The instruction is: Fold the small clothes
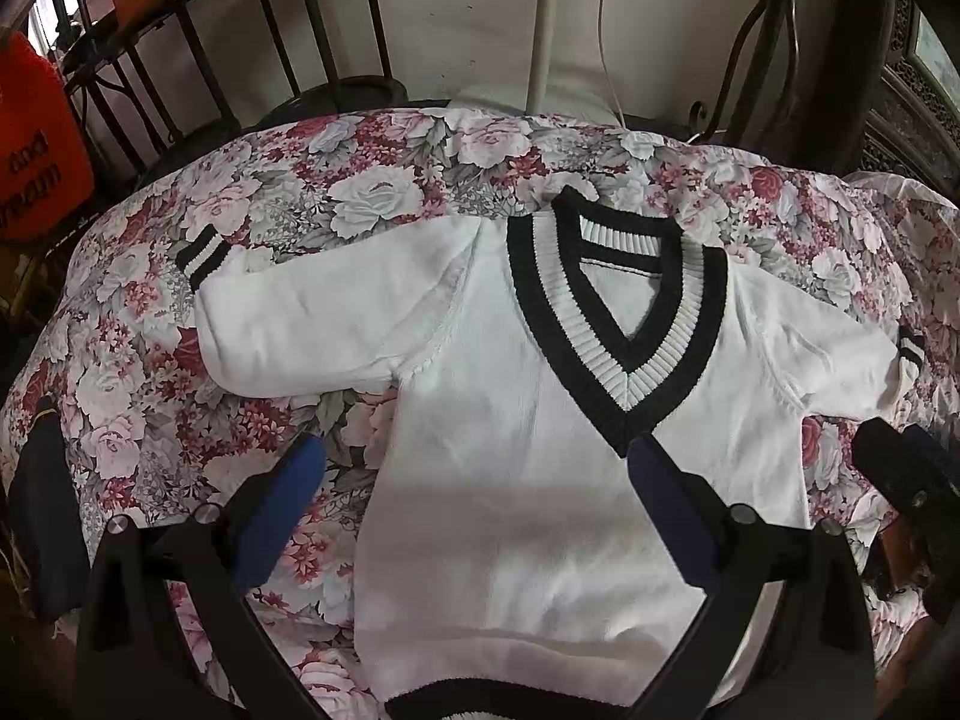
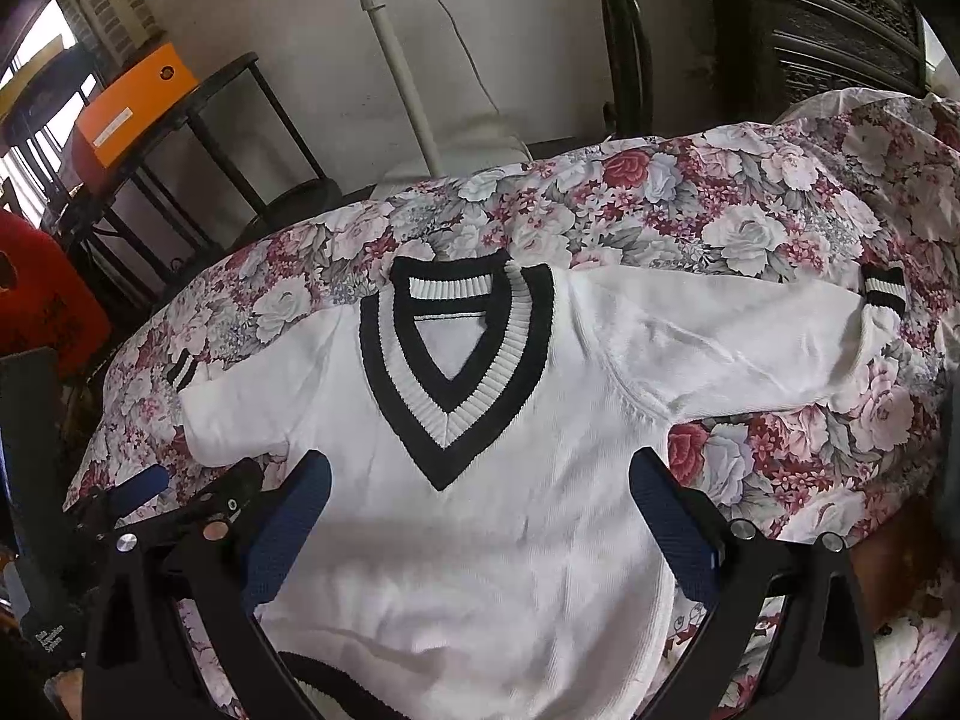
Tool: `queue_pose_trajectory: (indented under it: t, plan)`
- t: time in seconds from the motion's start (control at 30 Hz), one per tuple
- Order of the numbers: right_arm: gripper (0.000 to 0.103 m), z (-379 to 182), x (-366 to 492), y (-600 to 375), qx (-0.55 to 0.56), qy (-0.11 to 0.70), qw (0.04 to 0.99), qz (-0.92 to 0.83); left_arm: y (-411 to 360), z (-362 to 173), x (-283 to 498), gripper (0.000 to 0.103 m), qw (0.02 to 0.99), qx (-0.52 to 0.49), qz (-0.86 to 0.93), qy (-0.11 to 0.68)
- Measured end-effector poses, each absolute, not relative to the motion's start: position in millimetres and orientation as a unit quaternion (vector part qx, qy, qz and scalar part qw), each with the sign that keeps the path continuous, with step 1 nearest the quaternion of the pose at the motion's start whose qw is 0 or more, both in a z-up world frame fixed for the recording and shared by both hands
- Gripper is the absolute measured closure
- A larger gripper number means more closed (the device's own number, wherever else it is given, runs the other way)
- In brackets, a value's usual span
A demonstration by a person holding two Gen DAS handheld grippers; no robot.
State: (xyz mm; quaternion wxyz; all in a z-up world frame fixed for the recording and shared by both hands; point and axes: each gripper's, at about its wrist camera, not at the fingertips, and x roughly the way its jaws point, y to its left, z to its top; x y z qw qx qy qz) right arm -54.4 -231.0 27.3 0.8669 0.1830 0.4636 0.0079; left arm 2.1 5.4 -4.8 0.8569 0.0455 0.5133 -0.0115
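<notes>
A small white V-neck sweater [image 1: 510, 480] with black-and-white ribbed trim lies flat, front up, on a floral cloth [image 1: 372, 180]; it also shows in the right wrist view [image 2: 480, 540]. Both sleeves are spread outward, with striped cuffs at left [image 1: 201, 255] and right [image 2: 882, 285]. My left gripper [image 1: 474, 456] is open and empty, hovering over the sweater's lower left body. My right gripper [image 2: 480, 474] is open and empty above the lower body, just below the V-neck [image 2: 450, 396]. The right gripper also shows at the right edge of the left wrist view [image 1: 906, 480].
The floral cloth [image 2: 750, 210] covers a round table. Behind it are a dark metal rack [image 1: 210, 60], an orange box [image 2: 132, 108], a white pole [image 2: 396, 72] and a carved dark cabinet [image 2: 840, 18]. A red object [image 1: 36, 138] stands far left.
</notes>
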Motion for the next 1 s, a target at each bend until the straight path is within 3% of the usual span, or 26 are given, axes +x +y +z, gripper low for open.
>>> queue_pose_trajectory:
  t: [1.0]
  plan:
    - [0.003,30.3,-55.6,-226.1,0.171,0.465,0.869,0.009,9.4,-2.4,2.4,0.005,0.855,0.045,-0.005,0.516]
